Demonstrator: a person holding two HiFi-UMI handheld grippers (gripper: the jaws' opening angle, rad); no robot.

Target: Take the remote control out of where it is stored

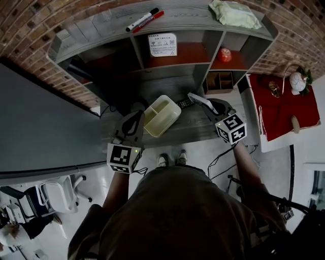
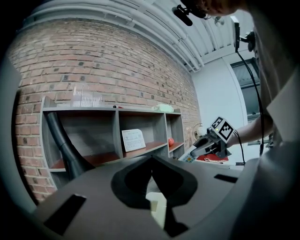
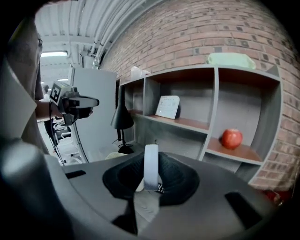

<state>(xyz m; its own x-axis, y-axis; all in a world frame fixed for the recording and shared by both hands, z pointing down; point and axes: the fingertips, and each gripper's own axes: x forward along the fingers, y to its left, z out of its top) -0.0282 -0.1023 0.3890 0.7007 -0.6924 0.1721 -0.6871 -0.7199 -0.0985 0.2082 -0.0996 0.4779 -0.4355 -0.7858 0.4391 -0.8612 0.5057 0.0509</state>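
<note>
A slim white remote control (image 1: 199, 100) is gripped edge-on by my right gripper (image 1: 205, 103) just above the grey desk (image 1: 193, 124), right of a cream divided box (image 1: 161, 116). In the right gripper view the remote (image 3: 151, 164) stands upright between the jaws, pinched by my right gripper (image 3: 151, 174). My left gripper (image 1: 138, 118) sits at the box's left corner, its jaw tips together. The left gripper (image 2: 151, 160) shows a piece of the box (image 2: 157, 206) through the gap below its tips. A small dark object (image 1: 185, 102) lies on the desk beside the box.
The shelf unit (image 1: 203, 68) behind the desk holds a red apple (image 1: 225, 54), a printed card (image 1: 162, 44) and a wooden organiser (image 1: 219, 81). Markers (image 1: 144, 19) and a green cloth (image 1: 234, 14) lie on top. A black lamp (image 3: 122, 117) stands at the left.
</note>
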